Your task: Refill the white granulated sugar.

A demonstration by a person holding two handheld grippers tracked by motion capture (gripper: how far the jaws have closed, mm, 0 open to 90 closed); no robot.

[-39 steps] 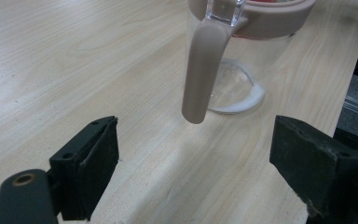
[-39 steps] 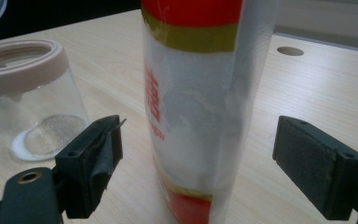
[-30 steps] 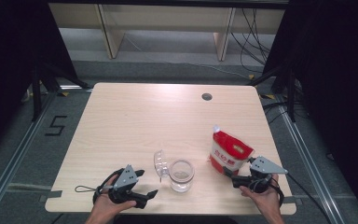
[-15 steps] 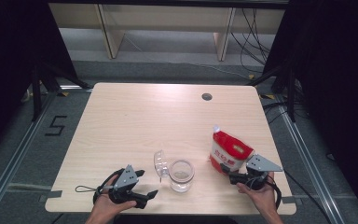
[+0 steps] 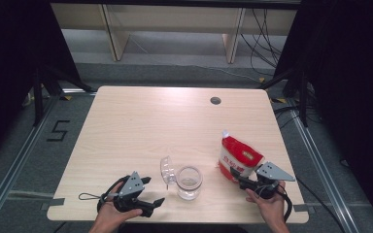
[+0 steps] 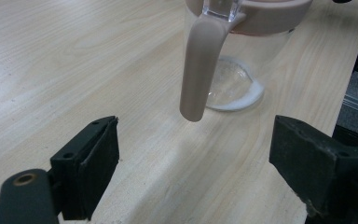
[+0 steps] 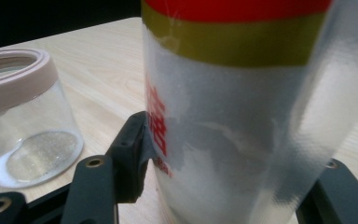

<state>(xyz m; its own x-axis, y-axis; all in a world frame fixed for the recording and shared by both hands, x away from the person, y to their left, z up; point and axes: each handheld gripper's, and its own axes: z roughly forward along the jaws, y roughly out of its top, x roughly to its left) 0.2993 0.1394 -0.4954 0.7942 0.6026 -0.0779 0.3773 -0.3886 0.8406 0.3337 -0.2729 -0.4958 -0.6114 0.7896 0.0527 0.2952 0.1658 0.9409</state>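
Red-and-white bag (image 5: 238, 160) stands upright to the right of the glass jar (image 5: 189, 182), and the right gripper (image 5: 243, 180) has its two black jaws around the bag's lower part; those jaws have just been closing. In the right gripper view the bag (image 7: 242, 116) sits between the jaws, the left pad (image 7: 137, 149) touching its clear film beside the red print, while the right jaw is mostly covered by the bag, so whether both pads press firmly cannot be told. The person's right hand (image 5: 267, 206) holds that gripper at the near table edge, right of the jar. The left gripper (image 5: 150, 191) rests to the left of the jar, near it but apart from it, its jaws spread wide with only bare tabletop (image 6: 74, 60) between them. In the left gripper view the jar (image 6: 235, 70) stands just beyond the open jaws, its pale pink handle-like strap (image 6: 198, 70) hanging down in front and its top cut off by the frame. The jar's clear lid (image 5: 167, 169) stands tilted open on the jar's left side, and a thin ring of white grains shows at the jar's bottom. The bag's top is cut off in the right gripper view, and its printed characters are too small to read. Counted: one bag, one jar, two grippers, and one dark round hole (image 5: 215, 100) in the table well beyond the jar.
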